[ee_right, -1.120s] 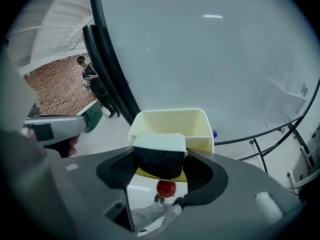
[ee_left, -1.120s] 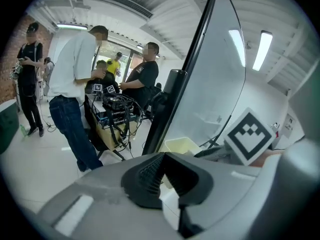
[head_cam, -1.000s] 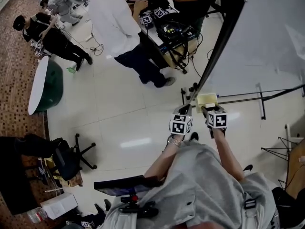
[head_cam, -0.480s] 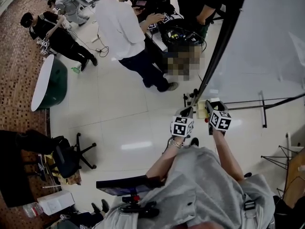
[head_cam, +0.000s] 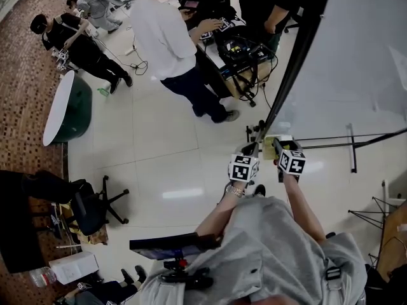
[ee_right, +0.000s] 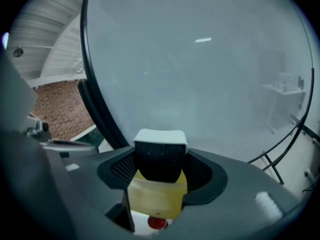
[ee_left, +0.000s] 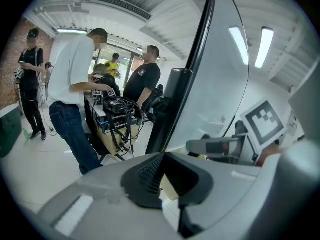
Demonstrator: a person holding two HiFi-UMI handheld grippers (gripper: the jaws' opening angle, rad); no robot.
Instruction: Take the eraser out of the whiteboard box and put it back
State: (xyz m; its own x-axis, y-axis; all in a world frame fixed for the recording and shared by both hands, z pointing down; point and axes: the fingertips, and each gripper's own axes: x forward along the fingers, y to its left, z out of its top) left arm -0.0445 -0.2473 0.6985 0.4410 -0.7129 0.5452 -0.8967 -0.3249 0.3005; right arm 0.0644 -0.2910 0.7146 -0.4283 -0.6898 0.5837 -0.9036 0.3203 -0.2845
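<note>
My right gripper (ee_right: 161, 160) is shut on the eraser (ee_right: 160, 154), a block with a white top and black felt that stands upright between the jaws. Just beneath it is the pale yellow whiteboard box (ee_right: 156, 199), with a red marker cap (ee_right: 158, 223) showing at its lower edge. In the head view the box (head_cam: 272, 143) hangs at the whiteboard's (head_cam: 356, 56) bottom corner, with the right gripper (head_cam: 280, 149) at it. My left gripper (ee_left: 162, 158) is shut on nothing, its tips near the black board frame (ee_left: 175, 104). It is just left of the box in the head view (head_cam: 250, 150).
The whiteboard's metal stand legs (head_cam: 351, 138) spread over the white floor on the right. Several people stand around a cart of electronics (head_cam: 238, 53) ahead. A green tub with a white lid (head_cam: 63, 110) and an office chair (head_cam: 95, 205) are on the left.
My right gripper has turned a little and shifted sideways at the box with the eraser in it. The left gripper has stayed still. The people behind have moved about.
</note>
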